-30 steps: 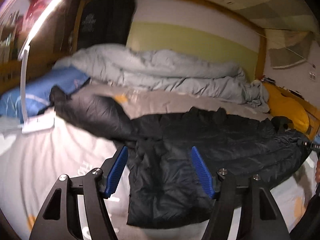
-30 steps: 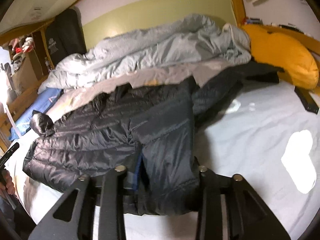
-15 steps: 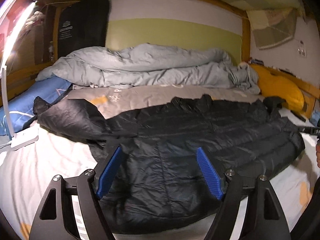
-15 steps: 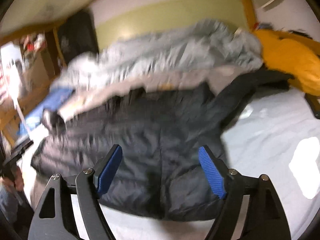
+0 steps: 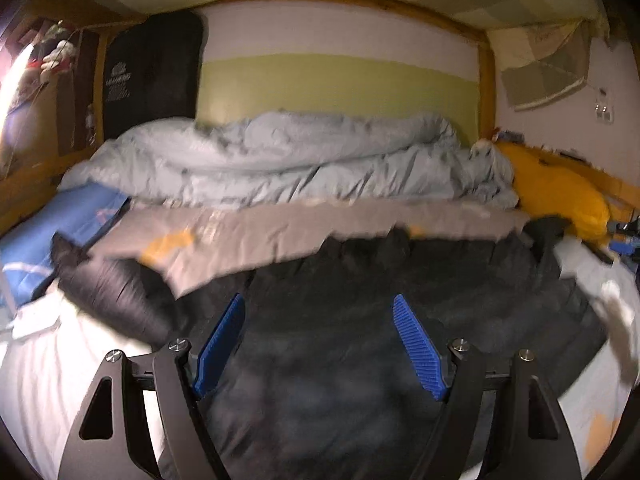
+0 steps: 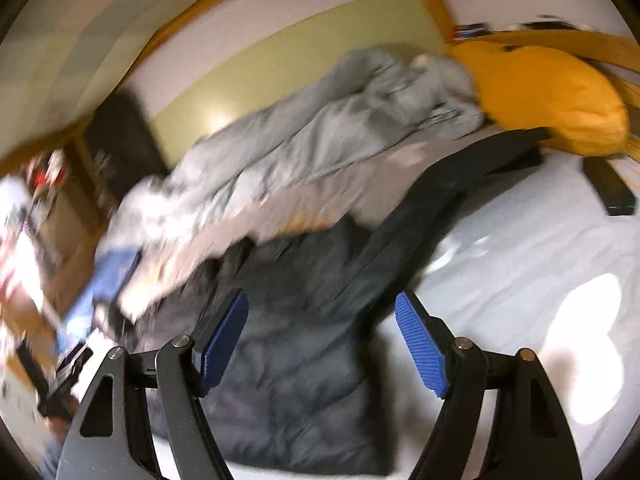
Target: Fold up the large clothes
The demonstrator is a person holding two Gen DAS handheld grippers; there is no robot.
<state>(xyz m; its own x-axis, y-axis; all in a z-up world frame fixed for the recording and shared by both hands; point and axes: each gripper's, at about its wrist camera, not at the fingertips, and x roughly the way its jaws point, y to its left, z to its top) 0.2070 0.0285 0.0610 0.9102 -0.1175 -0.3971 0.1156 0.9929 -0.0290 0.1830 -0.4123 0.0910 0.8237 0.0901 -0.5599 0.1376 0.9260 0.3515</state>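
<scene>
Both tongs hang empty, jaws wide: left gripper (image 5: 318,344) and right gripper (image 6: 322,346) over the black puffer jacket (image 5: 360,360), spread flat on the white sheet (image 6: 520,260). Next: grab a sleeve (image 5: 108,292) near cuff & fold inward, w/o snagging the grey blanket (image 5: 280,232) behind.

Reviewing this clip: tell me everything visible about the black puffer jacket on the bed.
The black puffer jacket is quilted, with a slightly shiny, nylon-like shell. It lies spread flat across the white sheet, its near edge facing the cameras. One sleeve stretches toward the blue pillow; the other sleeve reaches toward the yellow pillow. Its far edge meets the grey blanket. Both grippers stand open over it, touching nothing. Motion blur hides finer details.
</scene>
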